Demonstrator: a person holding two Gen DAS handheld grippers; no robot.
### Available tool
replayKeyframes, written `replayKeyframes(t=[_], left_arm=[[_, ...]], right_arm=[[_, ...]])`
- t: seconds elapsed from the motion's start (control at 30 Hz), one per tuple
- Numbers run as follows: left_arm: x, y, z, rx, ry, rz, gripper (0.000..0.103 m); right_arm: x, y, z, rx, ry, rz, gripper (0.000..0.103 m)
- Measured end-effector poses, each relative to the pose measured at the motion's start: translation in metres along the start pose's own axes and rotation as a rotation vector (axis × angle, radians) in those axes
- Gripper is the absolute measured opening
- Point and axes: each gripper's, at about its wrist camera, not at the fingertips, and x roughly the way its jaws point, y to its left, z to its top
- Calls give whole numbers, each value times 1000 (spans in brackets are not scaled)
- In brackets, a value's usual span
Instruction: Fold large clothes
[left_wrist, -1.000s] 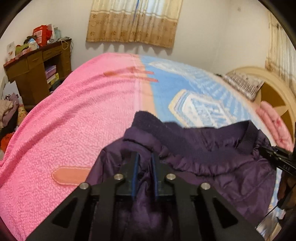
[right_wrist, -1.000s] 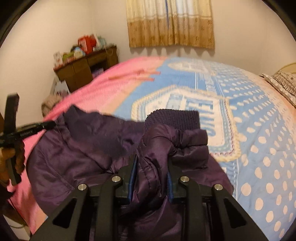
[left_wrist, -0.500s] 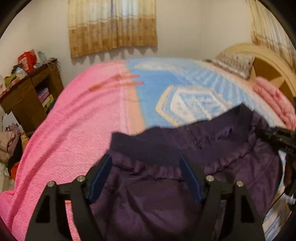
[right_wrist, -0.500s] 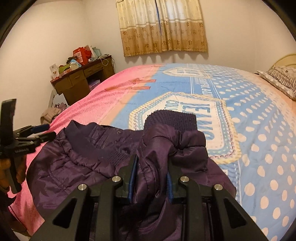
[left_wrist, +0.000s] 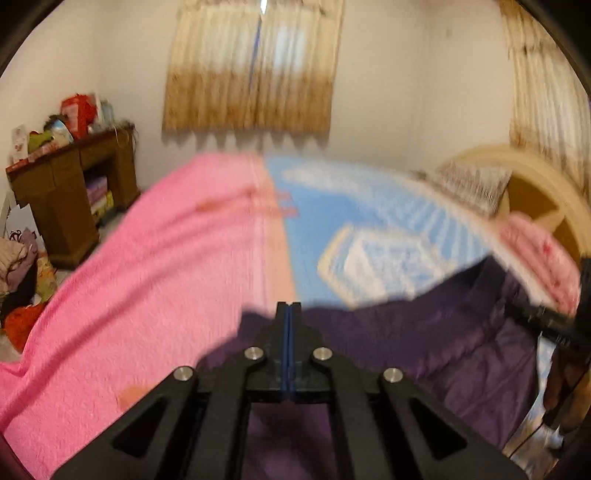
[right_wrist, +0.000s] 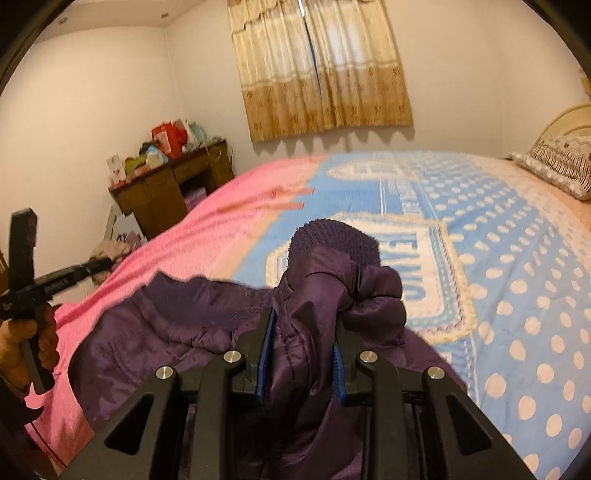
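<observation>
A dark purple padded jacket (right_wrist: 177, 332) lies bunched on the near edge of the bed; it also shows in the left wrist view (left_wrist: 443, 339). My right gripper (right_wrist: 303, 325) is shut on a thick fold of the jacket's sleeve, whose knit cuff (right_wrist: 332, 240) sticks up beyond the fingers. My left gripper (left_wrist: 289, 314) is shut with its blue pads pressed together and nothing between them, hovering over the jacket's left part. The left gripper also shows at the left edge of the right wrist view (right_wrist: 92, 266). The left wrist view is blurred by motion.
The bed carries a pink blanket (left_wrist: 155, 266) on the left and a blue dotted blanket (right_wrist: 517, 258) on the right. A wooden desk (right_wrist: 170, 184) with clutter stands by the left wall. A pillow (right_wrist: 557, 162) and headboard (left_wrist: 535, 184) are at the right.
My left gripper let go of the jacket, opened wide, then closed empty and swung leftwards. My right gripper kept its hold on the sleeve and hardly moved.
</observation>
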Motion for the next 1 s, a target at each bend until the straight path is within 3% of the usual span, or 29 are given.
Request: replayKeyframes(t=[0.1, 0.17, 0.2, 0.23, 0.3, 0.37, 0.47, 0.5, 0.53, 0.57, 0.63, 0.8, 0.97, 1.0], left_arm=[[26, -1, 1, 19, 87, -30, 2], [45, -12, -12, 64, 161, 20, 4], [55, -16, -18, 87, 207, 30, 13], [60, -18, -23, 100, 233, 51, 34], [67, -18, -34, 103, 255, 96, 65], [72, -19, -41, 99, 275, 72, 66], [76, -25, -51, 140, 313, 52, 65], [75, -28, -53, 156, 309, 43, 45], [77, -30, -56, 166, 322, 19, 13], [78, -31, -57, 170, 334, 13, 4], [63, -30, -52, 172, 277, 32, 1], [9, -19, -16, 58, 65, -5, 1], [5, -12, 4, 29, -53, 68, 0], [13, -9, 5, 32, -43, 77, 0]], right_arm=[[14, -1, -1, 24, 24, -6, 27], [18, -3, -5, 31, 37, -8, 27], [19, -4, -7, 31, 41, -9, 27], [20, -5, -9, 28, 43, -10, 27], [20, -6, -11, 20, 49, -7, 27], [20, -6, -12, 13, 52, -4, 27], [21, -3, -13, 1, 57, -6, 27], [22, -3, -13, 1, 57, -5, 27], [22, -3, -13, 4, 55, -5, 27], [21, -3, -13, 11, 52, -3, 27], [18, -4, -12, 17, 41, 0, 27], [1, -4, -5, 16, -32, 3, 27], [10, -7, 7, 52, -39, -30, 27], [18, -10, 7, 67, -21, -37, 27]])
